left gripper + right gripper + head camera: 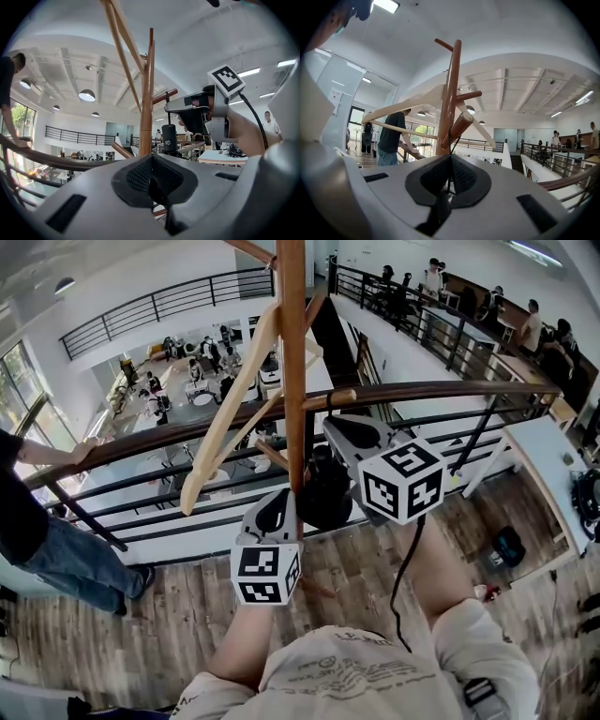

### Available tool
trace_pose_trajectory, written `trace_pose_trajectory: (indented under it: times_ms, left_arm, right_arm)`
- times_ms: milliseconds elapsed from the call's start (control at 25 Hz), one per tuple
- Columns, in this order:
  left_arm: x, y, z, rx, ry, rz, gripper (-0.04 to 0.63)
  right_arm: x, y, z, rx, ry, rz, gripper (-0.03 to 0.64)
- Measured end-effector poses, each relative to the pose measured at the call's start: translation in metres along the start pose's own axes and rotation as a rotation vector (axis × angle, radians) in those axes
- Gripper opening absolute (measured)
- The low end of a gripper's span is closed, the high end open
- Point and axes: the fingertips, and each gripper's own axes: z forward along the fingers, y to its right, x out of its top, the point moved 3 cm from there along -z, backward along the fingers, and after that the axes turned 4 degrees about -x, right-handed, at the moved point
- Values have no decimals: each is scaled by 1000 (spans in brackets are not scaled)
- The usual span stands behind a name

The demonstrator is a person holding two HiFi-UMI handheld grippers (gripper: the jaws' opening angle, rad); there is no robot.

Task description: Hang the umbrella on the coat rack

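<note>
The wooden coat rack pole point(292, 352) point(146, 108) point(451, 93) stands straight ahead. A folded black umbrella point(325, 498) hangs close beside it, and its handle end point(169, 138) points up. From the handle, a thin black strap point(167, 108) point(451, 150) runs up to a slanted peg point(165, 97) point(461, 126). My right gripper point(331, 425) point(168, 108) point(450, 159) is shut on this strap just under the peg. My left gripper point(286, 507) point(151, 159) sits below and left of the umbrella, jaws closed on something dark that looks like the umbrella's body.
A pale wooden hanger point(225, 409) point(408, 105) hangs on the rack's left side. Behind the rack a wood-topped railing point(187, 427) guards an open atrium. A person point(37, 521) leans on it at the left. A light table point(553, 474) stands at the right.
</note>
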Motion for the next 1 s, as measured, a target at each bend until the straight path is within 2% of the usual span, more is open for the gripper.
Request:
trace_pose_trajectory:
  times_ms: [240, 440, 600, 680, 840, 1000]
  left_arm:
    - [0, 8, -1, 3, -4, -5, 5]
    - [0, 7, -7, 5, 3, -5, 5]
    - [-5, 7, -12, 6, 0, -6, 5]
    - [-8, 9, -13, 3, -4, -4, 5]
    - [-6, 17, -10, -4, -4, -3, 5]
    - [-2, 25, -7, -28, 5, -3, 5]
  right_arm:
    - [-5, 1, 3, -45, 6, 4, 2]
    - [-8, -1, 4, -78, 60, -12, 3]
    - [-17, -10, -4, -60, 98, 2, 85]
    - [-22, -13, -11, -56, 121, 23, 92]
    - [-29, -9, -32, -67, 171, 87, 92]
    - [-41, -8, -56, -131, 176, 121, 7]
